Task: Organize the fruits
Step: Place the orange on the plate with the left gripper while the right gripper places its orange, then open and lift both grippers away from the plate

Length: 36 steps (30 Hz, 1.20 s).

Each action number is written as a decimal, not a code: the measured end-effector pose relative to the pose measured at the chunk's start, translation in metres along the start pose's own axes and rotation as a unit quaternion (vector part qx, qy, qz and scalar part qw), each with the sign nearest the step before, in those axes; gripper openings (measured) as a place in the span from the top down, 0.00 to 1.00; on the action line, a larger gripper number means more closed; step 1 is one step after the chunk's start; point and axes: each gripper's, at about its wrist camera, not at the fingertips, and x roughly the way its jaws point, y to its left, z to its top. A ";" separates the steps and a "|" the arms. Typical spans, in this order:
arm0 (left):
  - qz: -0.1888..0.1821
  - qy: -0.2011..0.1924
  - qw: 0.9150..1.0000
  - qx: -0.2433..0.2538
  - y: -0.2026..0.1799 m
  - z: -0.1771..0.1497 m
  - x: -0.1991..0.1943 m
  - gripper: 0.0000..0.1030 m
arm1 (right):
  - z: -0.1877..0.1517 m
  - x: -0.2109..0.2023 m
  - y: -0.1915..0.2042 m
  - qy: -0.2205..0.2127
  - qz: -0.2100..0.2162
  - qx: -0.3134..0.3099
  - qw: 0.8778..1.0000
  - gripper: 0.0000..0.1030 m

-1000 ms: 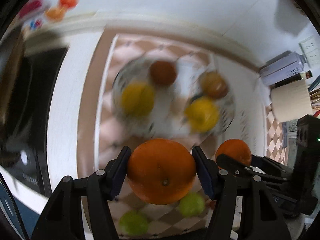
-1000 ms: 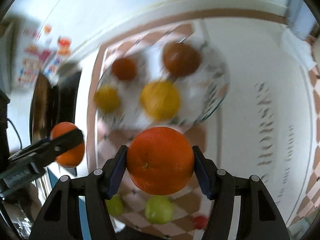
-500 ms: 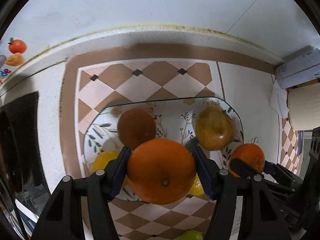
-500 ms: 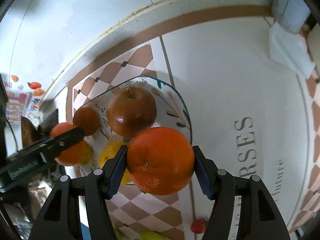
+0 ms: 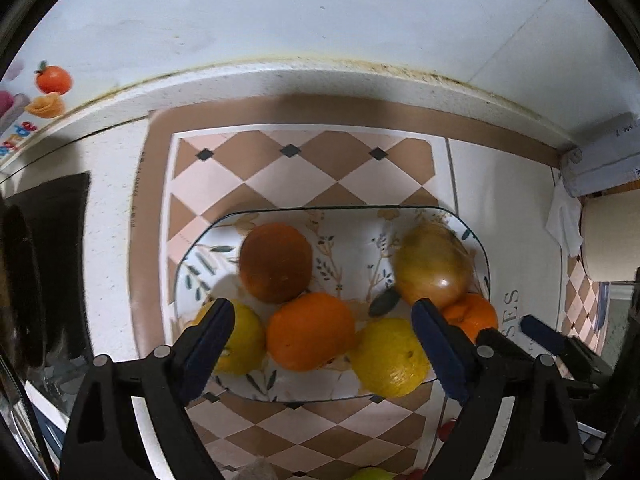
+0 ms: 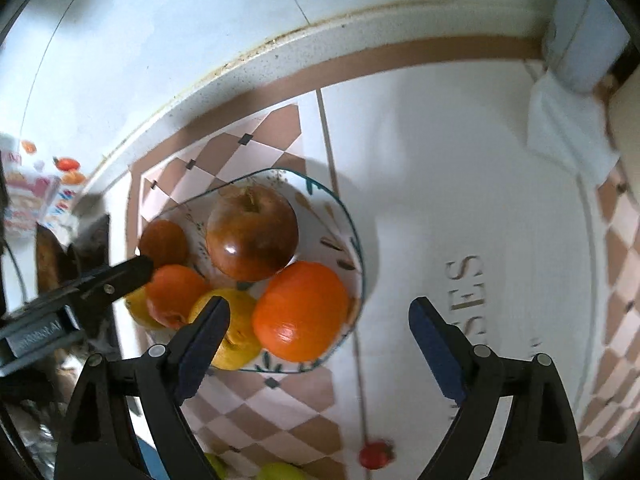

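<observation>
A floral glass plate (image 5: pixel 352 216) sits on the checked mat and holds several fruits. My left gripper (image 5: pixel 322 340) is open just above an orange (image 5: pixel 310 332) that rests on the plate between two lemons (image 5: pixel 390 356). A dark orange (image 5: pixel 276 262) and a brownish apple (image 5: pixel 434 266) lie behind. My right gripper (image 6: pixel 318 338) is open above another orange (image 6: pixel 300 316) at the plate's (image 6: pixel 356 240) right rim, next to the apple (image 6: pixel 252 238). The left gripper's finger (image 6: pixel 108 278) shows at the left in the right wrist view.
A small red fruit (image 6: pixel 374 456) and green fruits (image 6: pixel 280 472) lie on the mat near me. A paper roll (image 5: pixel 612 236) and tissue (image 5: pixel 566 220) stand at the right. A dark sink (image 5: pixel 44 280) lies to the left. The wall is close behind.
Both grippers carried their oranges forward over the plate, then opened. Both oranges now rest on the plate, free of the jaws.
</observation>
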 end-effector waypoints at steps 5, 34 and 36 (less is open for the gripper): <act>0.034 -0.030 0.999 -0.011 0.008 -0.024 -0.015 0.12 | -0.013 -0.010 0.011 -0.014 -0.046 -0.052 0.998 0.09; 0.043 -0.212 0.976 0.006 0.012 -0.192 -0.162 0.12 | -0.170 -0.181 0.055 -0.183 -0.088 -0.114 0.973 0.09; 0.038 -0.215 0.976 0.007 0.013 -0.203 -0.167 0.12 | -0.182 -0.190 0.057 -0.189 -0.085 -0.116 0.971 0.09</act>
